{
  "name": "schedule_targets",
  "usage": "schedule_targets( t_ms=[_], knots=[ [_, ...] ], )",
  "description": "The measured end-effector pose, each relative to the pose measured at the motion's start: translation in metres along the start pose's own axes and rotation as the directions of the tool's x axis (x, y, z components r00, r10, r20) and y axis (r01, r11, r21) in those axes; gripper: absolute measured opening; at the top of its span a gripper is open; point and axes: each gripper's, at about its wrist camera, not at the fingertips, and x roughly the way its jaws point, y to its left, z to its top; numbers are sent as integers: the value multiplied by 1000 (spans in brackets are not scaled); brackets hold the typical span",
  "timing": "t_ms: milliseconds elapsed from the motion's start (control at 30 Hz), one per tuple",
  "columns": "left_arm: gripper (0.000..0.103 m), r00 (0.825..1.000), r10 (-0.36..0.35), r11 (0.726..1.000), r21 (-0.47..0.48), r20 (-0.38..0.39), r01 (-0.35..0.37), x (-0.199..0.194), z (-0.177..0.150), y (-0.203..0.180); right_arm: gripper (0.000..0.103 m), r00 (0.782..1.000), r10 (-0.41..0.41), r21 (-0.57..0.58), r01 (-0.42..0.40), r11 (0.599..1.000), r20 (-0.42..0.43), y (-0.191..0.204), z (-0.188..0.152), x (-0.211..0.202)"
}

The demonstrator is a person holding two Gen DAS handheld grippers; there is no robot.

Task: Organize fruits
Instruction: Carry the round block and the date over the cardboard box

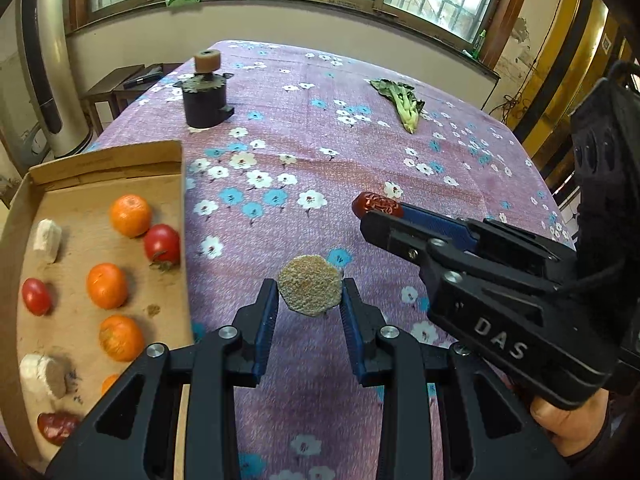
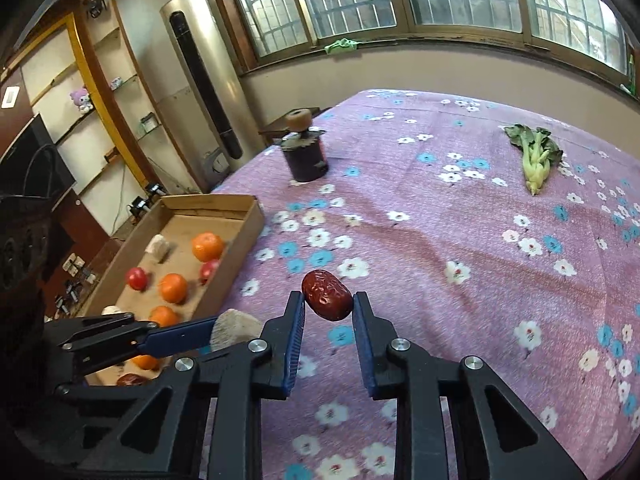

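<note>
My left gripper (image 1: pixel 309 294) is shut on a tan, rough-faced round chunk (image 1: pixel 310 290), held above the purple flowered tablecloth (image 1: pixel 304 128). My right gripper (image 2: pixel 328 308) is shut on a wrinkled red date (image 2: pixel 327 294); it shows in the left wrist view (image 1: pixel 378 206) to the right of my left gripper. A cardboard tray (image 1: pixel 182 208) at the left holds several oranges (image 1: pixel 130 215), red tomatoes (image 1: pixel 161 243), white chunks (image 1: pixel 47 240) and another date (image 1: pixel 58 426). The tray also shows in the right wrist view (image 2: pixel 244 240), and the held chunk (image 2: pixel 236 330) too.
A dark cylinder with a brown wheel on top (image 1: pixel 204 96) stands at the far left of the table. A leafy green vegetable (image 1: pixel 402 100) lies at the far right. A tall standing air conditioner (image 2: pixel 204 80) and shelves (image 2: pixel 80 92) stand beyond the table's left edge.
</note>
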Motion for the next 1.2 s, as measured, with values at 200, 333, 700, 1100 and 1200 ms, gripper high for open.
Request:
schedule_targets(
  t_ms=[200, 333, 700, 1100, 1200],
  knots=[
    [29, 1000, 24, 1000, -8, 19, -24, -22, -16, 14, 24, 999, 48, -19, -48, 999, 17, 27, -10, -14],
    [29, 999, 37, 999, -22, 25, -36, -33, -24, 25, 23, 998, 65, -34, -64, 997, 25, 42, -13, -21],
    [29, 995, 73, 996, -62, 63, -69, -70, -50, 60, 22, 995, 88, -74, -85, 994, 46, 75, -20, -38],
    [29, 990, 118, 987, -114, 75, -109, -94, -71, 98, 22, 991, 128, -102, -123, 987, 39, 107, -32, -41],
    [29, 989, 129, 985, -125, 76, -118, -98, -74, 104, 22, 989, 142, -110, -137, 984, 37, 114, -34, -41]
  ],
)
